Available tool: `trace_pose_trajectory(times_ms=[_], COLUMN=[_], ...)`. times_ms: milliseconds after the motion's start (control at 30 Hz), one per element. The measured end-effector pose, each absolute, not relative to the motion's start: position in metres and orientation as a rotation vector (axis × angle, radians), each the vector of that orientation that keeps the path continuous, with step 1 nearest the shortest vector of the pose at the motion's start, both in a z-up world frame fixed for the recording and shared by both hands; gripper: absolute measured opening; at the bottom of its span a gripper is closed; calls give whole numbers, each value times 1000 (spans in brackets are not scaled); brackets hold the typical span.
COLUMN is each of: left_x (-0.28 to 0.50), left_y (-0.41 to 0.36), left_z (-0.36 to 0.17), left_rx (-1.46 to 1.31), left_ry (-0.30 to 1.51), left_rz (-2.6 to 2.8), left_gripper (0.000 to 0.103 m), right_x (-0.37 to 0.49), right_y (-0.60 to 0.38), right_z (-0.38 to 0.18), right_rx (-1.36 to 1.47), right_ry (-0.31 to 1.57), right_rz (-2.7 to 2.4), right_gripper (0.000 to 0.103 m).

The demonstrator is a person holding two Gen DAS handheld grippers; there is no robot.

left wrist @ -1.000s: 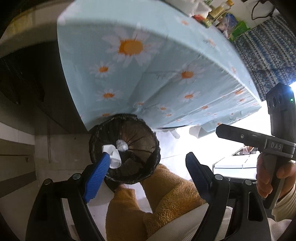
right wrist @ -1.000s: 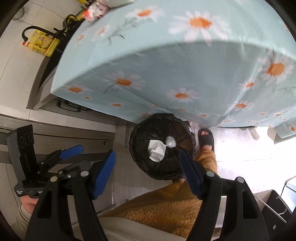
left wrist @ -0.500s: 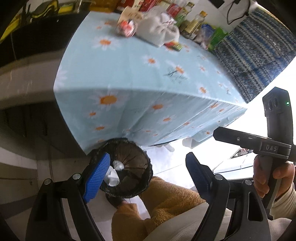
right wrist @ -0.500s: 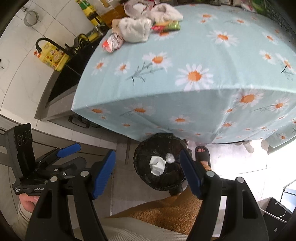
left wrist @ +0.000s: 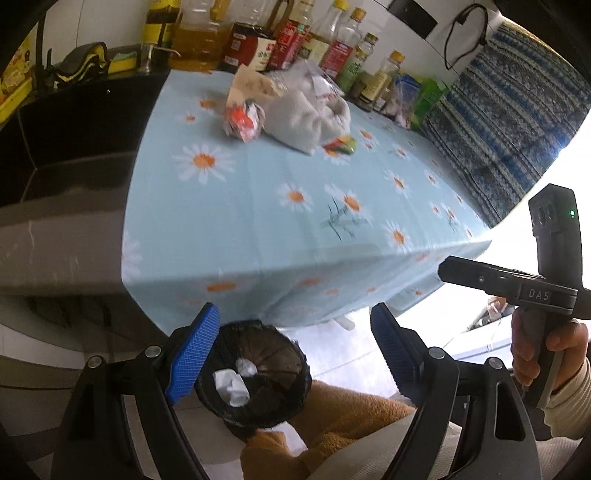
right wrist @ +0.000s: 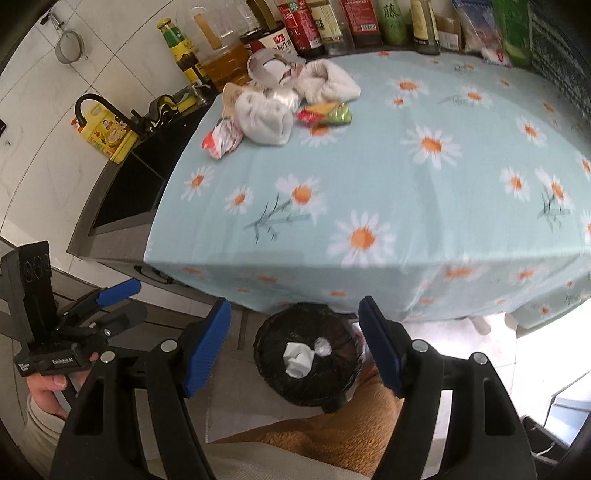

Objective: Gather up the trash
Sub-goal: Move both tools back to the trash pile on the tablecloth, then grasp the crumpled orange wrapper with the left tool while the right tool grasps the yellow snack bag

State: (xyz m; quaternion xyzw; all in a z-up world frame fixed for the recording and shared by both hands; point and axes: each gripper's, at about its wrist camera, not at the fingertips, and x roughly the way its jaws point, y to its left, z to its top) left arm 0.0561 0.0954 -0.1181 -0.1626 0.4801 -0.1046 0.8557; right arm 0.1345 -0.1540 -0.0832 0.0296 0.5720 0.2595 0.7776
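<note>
Change since earlier frame: both views have risen from the bin [right wrist: 308, 354] to take in the whole tabletop; the far-end litter is now visible.
Left gripper [left wrist: 291, 350]: jaws apart, nothing between them.
Right gripper [right wrist: 295, 347]: jaws apart, nothing between them.
Bin: on the floor under the near table edge, black liner, crumpled white paper [right wrist: 297, 358] already inside.
Remaining trash: red-and-white wrapper [right wrist: 221, 138], white crumpled bundle [right wrist: 266, 114], small red-green packet [right wrist: 325, 112], clustered at the table's [right wrist: 369, 177] far end beside the bottles [right wrist: 332, 22].
Procedure: reach over the cloth, take the nearest wrapper first, clamp on its bulk, keep clear of the bottles.
</note>
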Motion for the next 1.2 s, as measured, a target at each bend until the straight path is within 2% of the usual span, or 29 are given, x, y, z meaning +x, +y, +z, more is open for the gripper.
trace_pose_trajectory(times_ms=[633,1200], left_x=[186,260], left_y=[113,118], left_z=[-108,-136], left_rx=[-299,-246], left_ry=[1007,1075], left_rz=[-92,-24], left_gripper=[81,81], right_x=[276,338], right_y=[-150,-113], right_z=[-95,-126], right_rx=[-38,-158], right_ry=[1240,1265], right_rz=[625,715], right_gripper=[71,71])
